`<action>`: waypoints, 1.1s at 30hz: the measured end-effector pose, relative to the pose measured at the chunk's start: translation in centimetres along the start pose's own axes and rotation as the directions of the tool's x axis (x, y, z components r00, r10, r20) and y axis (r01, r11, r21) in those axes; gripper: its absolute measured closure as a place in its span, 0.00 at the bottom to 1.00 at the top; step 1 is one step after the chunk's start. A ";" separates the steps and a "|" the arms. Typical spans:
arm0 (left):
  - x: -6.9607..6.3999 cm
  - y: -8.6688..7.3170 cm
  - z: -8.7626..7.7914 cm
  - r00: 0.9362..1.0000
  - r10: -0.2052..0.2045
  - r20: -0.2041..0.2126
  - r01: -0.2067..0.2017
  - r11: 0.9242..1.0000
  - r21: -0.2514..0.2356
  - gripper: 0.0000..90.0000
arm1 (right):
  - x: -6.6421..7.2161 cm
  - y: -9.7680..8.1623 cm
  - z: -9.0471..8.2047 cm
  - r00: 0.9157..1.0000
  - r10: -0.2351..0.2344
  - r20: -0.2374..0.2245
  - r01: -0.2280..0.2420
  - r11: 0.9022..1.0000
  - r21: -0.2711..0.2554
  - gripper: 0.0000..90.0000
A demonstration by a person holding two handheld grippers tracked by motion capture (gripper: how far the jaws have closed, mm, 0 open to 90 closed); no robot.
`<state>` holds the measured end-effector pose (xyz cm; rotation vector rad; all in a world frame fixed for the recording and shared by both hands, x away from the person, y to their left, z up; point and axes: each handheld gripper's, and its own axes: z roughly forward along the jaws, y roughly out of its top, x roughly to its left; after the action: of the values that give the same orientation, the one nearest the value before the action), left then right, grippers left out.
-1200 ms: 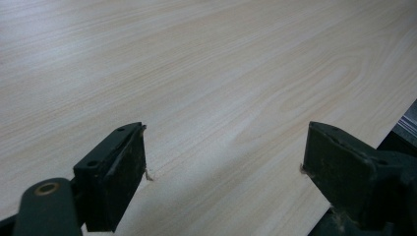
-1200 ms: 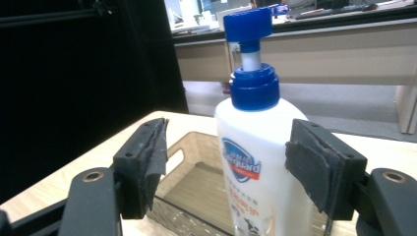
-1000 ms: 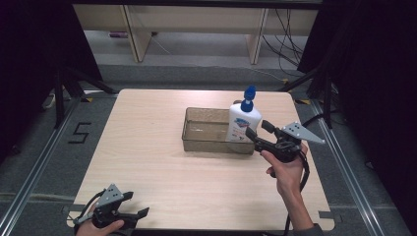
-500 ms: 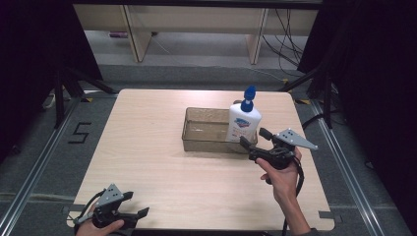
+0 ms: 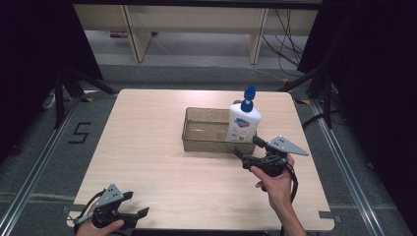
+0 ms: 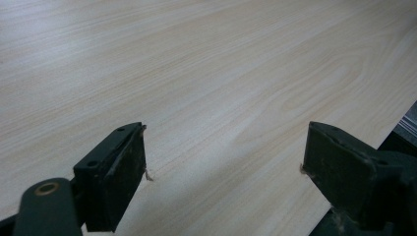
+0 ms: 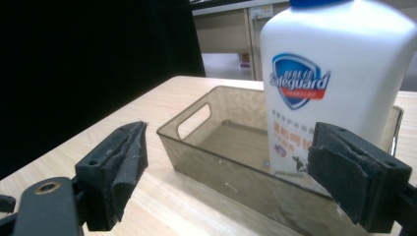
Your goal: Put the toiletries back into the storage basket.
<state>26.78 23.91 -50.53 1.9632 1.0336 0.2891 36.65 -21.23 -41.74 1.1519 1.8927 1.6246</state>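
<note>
A white soap bottle (image 5: 243,120) with a blue pump stands upright at the right end of a clear brownish tray (image 5: 206,130) in the middle of the table. My right gripper (image 5: 246,146) hovers just in front of the tray's near right corner and points at the bottle. Its jaws have just been opening and stand wide with nothing between them. In the right gripper view the bottle (image 7: 339,83) and the tray (image 7: 216,142) lie beyond the open gripper (image 7: 226,167). My left gripper (image 5: 137,204) rests open at the near left edge, over bare wood (image 6: 196,73).
The table's (image 5: 147,147) near edge runs just under my left hand, and its right edge lies close to my right hand. Dark curtains flank the table, and shelving legs and cables stand on the floor beyond the far edge.
My right gripper has drawn back from the bottle toward the near edge and sunk a little, its jaws wider. The bottle stays upright in the tray. The left gripper has not moved.
</note>
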 end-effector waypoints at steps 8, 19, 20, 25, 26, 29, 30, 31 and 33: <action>0.0 0.0 -0.1 1.000 0.005 -0.006 -0.005 1.000 0.005 0.17 | 0.3 -1.1 0.0 1.000 0.002 -0.008 -0.002 0.999 0.037 0.17; 0.0 0.0 -0.1 1.000 0.009 -0.008 -0.009 1.000 0.007 0.17 | 1.2 -2.7 -0.1 0.999 0.031 -0.038 -0.028 0.997 0.075 0.17; 0.0 0.0 -0.1 1.000 0.008 -0.006 -0.008 1.000 0.007 0.17 | 1.2 -2.7 -0.1 0.999 0.031 -0.038 -0.028 0.997 0.075 0.17; 0.0 0.0 -0.1 1.000 0.008 -0.008 -0.008 1.000 0.008 0.17 | 1.6 -3.5 -0.4 0.997 0.063 -0.047 -0.058 0.993 0.101 0.17; 0.0 0.0 -0.1 1.000 0.008 -0.008 -0.008 1.000 0.008 0.17 | 1.6 -3.5 -0.4 0.997 0.063 -0.047 -0.058 0.993 0.101 0.17; 0.0 0.0 -0.1 1.000 0.009 -0.008 -0.009 1.000 0.007 0.17 | 1.4 -3.8 -0.3 0.999 0.016 -0.047 -0.011 0.996 0.092 0.17; 0.0 0.0 -0.1 1.000 0.009 -0.008 -0.009 1.000 0.008 0.17 | 1.4 -3.8 -0.4 0.999 0.013 -0.051 -0.007 0.995 0.100 0.17; 0.0 0.0 -0.1 1.000 0.008 -0.008 -0.008 1.000 0.010 0.17 | 1.8 -4.0 -0.5 0.998 0.041 -0.054 -0.035 0.994 0.108 0.17; 0.0 0.0 -0.1 1.000 0.008 -0.008 -0.008 1.000 0.011 0.17 | 1.8 -4.2 -0.4 0.998 0.023 -0.061 -0.017 0.994 0.104 0.17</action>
<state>26.73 23.96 -50.46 1.9782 1.0351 0.2967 33.93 -20.02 -45.24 1.1781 2.0323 1.6067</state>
